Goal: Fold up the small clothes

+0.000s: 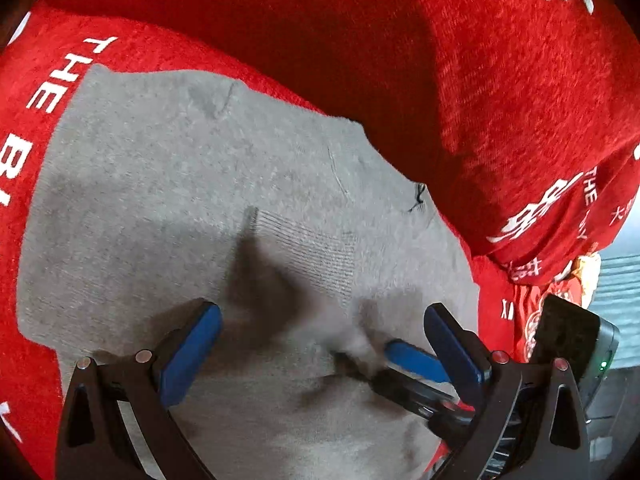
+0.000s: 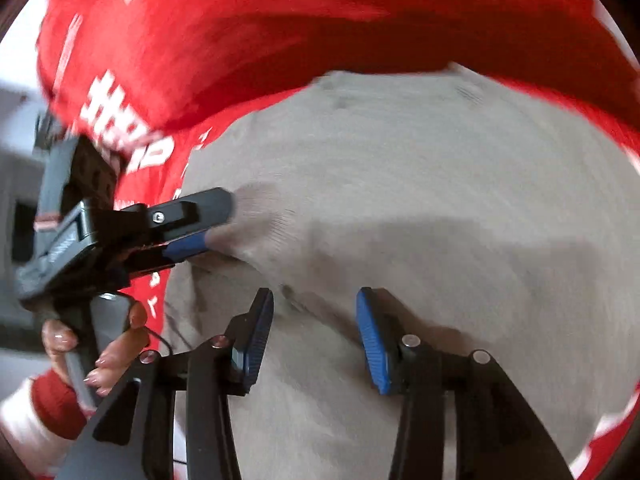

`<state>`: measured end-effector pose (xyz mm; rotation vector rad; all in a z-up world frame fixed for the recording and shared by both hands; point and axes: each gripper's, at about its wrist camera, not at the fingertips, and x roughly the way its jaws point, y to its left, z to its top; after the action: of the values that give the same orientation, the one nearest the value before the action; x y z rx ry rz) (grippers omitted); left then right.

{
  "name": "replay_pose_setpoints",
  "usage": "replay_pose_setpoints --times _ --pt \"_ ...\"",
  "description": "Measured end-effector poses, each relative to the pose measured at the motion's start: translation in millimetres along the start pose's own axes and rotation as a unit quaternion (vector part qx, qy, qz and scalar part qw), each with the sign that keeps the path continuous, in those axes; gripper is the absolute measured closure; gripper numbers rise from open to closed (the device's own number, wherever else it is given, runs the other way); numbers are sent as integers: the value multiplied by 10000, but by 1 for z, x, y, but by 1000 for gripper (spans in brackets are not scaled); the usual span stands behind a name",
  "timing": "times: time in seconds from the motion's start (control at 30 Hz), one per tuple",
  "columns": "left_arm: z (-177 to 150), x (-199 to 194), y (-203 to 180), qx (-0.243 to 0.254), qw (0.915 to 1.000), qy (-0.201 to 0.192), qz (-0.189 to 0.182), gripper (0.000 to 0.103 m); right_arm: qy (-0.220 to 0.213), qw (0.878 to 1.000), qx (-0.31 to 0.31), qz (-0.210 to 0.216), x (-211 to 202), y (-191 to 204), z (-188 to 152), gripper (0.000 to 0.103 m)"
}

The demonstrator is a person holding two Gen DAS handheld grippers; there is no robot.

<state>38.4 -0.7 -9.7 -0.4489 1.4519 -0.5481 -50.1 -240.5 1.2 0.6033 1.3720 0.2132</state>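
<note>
A small grey knit garment lies flat on a red cloth with white lettering. It also shows in the right wrist view. My left gripper hovers low over the garment with its blue-padded jaws wide apart and nothing between them. My right gripper comes in from the right, shut on a pinched fold of the grey garment. In the right wrist view the other gripper holds a pinch of grey cloth, while the near gripper stands open over the garment.
The red cloth covers the surface and bunches up into a raised fold behind the garment. A hand grips a gripper handle at the left. A grey-blue slatted surface shows at the far right.
</note>
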Motion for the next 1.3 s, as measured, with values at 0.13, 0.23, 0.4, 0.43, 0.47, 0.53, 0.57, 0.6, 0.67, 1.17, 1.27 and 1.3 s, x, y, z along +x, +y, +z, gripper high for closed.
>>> replay_pose_setpoints --times 0.13,0.23,0.4,0.43,0.47,0.53,0.57,0.6,0.67,1.17,1.27,1.3 --pt "0 6 -14 134 9997 36 195 2 -142 9883 1442 479 -28 -59 -32 56" --pt "5 12 -16 189 9991 61 367 35 -359 9651 2494 711 -39 -96 -63 56" --pt "8 18 -18 212 9990 134 369 81 -1207 9148 3721 1007 -66 -151 -89 58" --pt "9 14 -21 282 9989 44 381 81 -1361 9104 3786 968 -71 -156 -87 82" --pt "9 9 -22 334 9987 -30 383 81 -1450 9126 3724 868 -75 -158 -83 97" --pt "8 0 -22 379 9985 -120 364 86 -1574 9275 3342 565 -85 -155 -69 97" --pt "8 -4 -22 389 9985 -148 370 86 -1581 9376 3071 388 -89 -150 -61 97" --pt "6 -6 -21 401 9983 -158 392 86 -1558 9460 2833 239 -92 -147 -56 97" --pt "2 -4 -19 424 9978 -128 499 86 -1435 9579 2487 -39 -94 -146 -52 97" --pt "-21 -35 4 562 9879 -266 1424 86 -995 9709 2144 -385 -121 -158 -74 68" --pt "-17 -37 -14 839 9854 -316 1449 86 -1282 9545 2675 -292 -126 -190 -59 62" --pt "-15 -34 -23 937 9846 -310 1442 86 -1352 9494 2826 -247 -123 -201 -51 62"
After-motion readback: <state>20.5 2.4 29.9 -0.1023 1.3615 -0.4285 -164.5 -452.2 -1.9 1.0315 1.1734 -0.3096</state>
